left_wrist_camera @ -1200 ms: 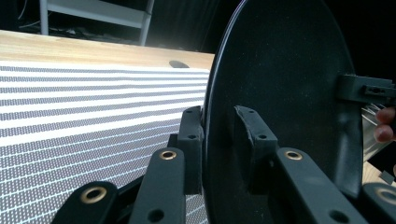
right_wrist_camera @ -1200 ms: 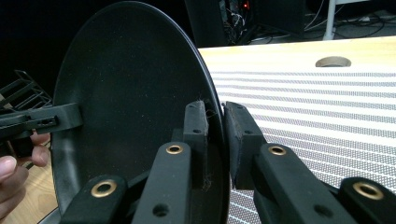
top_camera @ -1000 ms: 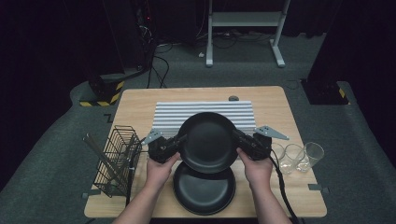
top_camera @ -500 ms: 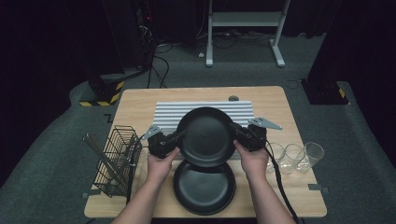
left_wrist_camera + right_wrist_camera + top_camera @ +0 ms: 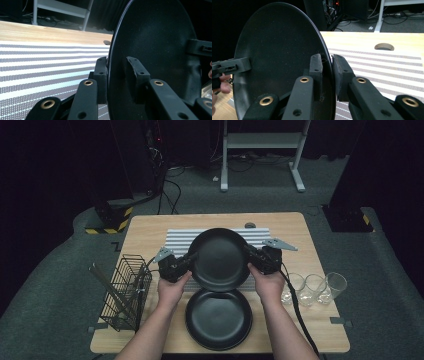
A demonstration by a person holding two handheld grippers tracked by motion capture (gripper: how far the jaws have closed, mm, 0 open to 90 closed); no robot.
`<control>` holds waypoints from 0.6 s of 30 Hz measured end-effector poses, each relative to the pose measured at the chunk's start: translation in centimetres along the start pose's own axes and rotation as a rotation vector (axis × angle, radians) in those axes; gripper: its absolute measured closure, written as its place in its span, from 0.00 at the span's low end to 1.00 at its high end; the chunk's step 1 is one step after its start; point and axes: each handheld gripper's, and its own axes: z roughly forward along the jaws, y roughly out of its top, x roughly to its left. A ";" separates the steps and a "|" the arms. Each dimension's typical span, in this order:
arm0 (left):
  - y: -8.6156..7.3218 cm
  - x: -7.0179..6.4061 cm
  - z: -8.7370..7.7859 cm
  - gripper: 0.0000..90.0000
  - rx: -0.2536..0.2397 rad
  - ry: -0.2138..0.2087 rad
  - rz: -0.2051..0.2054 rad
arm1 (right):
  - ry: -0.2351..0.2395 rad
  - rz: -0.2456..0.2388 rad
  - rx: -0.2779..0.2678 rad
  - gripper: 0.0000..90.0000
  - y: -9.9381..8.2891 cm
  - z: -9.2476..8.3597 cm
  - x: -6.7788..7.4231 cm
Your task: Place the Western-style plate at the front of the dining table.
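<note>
Over on the left, a black wire rack stands on the table, well clear of the action. Next in, the left gripper has its jaws pinched on the rim of the raised black plate; in the left gripper view one pad presses the plate's back, the other its inner face, and the rim is wedged right between them. The plate hangs tilted between the two sets of fingers, above the striped mat. Just below it, on the person's side, a second black plate lies flat on the wood. Across to the right gripper: same story, jaws clamped on the opposite rim, pads squeezing the plate's edge from both sides in the right gripper view. Beyond that hand, three clear glasses stand in a row. No brand, label or lettering reads anywhere on plates, mat or grippers.
</note>
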 end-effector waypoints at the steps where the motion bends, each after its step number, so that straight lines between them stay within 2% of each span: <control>1: 0.1 0.1 0.1 0.79 0.003 0.003 0.006 | 0.000 -0.003 -0.001 0.87 0.1 0.1 0.0; 8: 0.0 0.6 0.7 0.79 -0.007 0.009 -0.016 | -0.013 -0.012 0.006 0.87 0.4 0.8 -0.1; 18: 0.2 0.7 1.0 0.79 -0.021 0.042 -0.004 | -0.018 -0.006 0.013 0.86 0.5 1.9 -0.3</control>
